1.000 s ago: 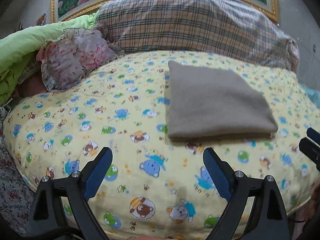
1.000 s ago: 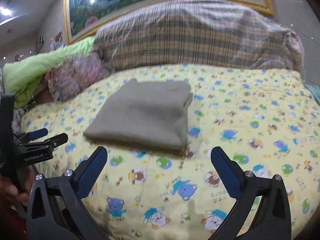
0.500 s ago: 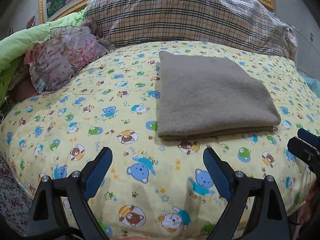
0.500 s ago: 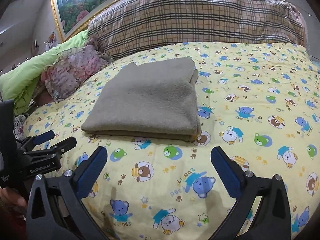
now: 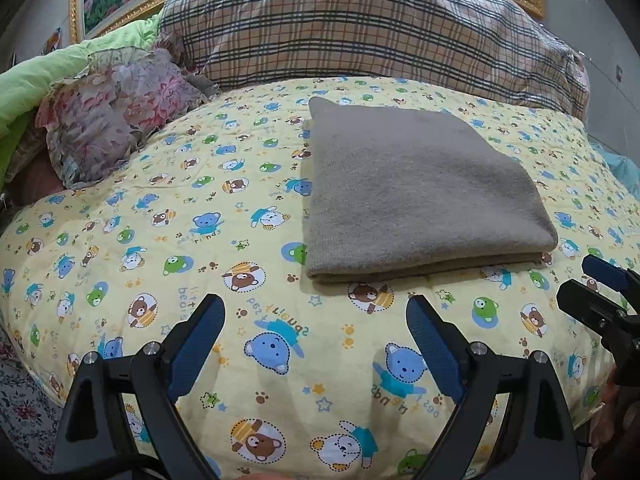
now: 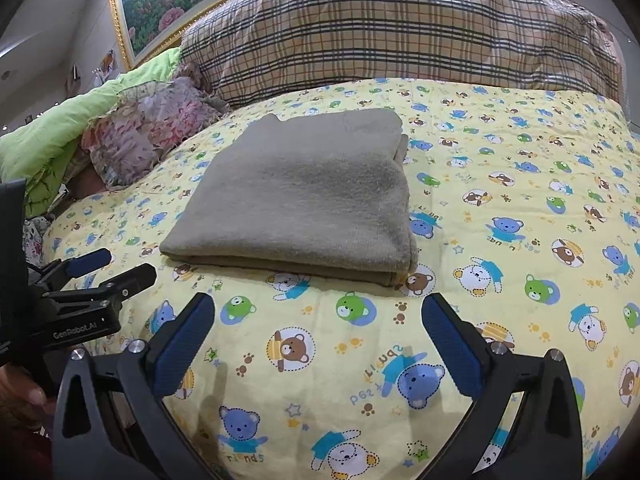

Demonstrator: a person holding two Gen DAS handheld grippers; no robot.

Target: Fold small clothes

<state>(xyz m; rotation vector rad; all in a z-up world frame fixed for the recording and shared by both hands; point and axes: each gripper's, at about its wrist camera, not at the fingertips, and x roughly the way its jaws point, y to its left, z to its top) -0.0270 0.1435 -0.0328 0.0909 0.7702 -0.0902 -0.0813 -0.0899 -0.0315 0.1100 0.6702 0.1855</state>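
Observation:
A grey-brown garment (image 5: 416, 192) lies folded into a neat rectangle on the yellow bear-print quilt (image 5: 200, 240); it also shows in the right wrist view (image 6: 304, 200). My left gripper (image 5: 316, 320) is open and empty, hovering just short of the garment's near edge, to its left. My right gripper (image 6: 318, 320) is open and empty, short of the near folded edge. Each gripper shows at the side of the other's view: the right one (image 5: 600, 292) and the left one (image 6: 108, 272).
A large plaid pillow (image 5: 360, 28) lies behind the garment. A floral cushion (image 5: 112, 116) and a green blanket (image 5: 52, 76) sit at the left. A gold-framed picture (image 6: 160, 4) hangs behind. The quilt's edge drops off at the near left (image 5: 24, 360).
Both grippers have moved forward and lower toward the folded garment, which now looks larger and nearer. The garment has not moved. Both grippers stayed open.

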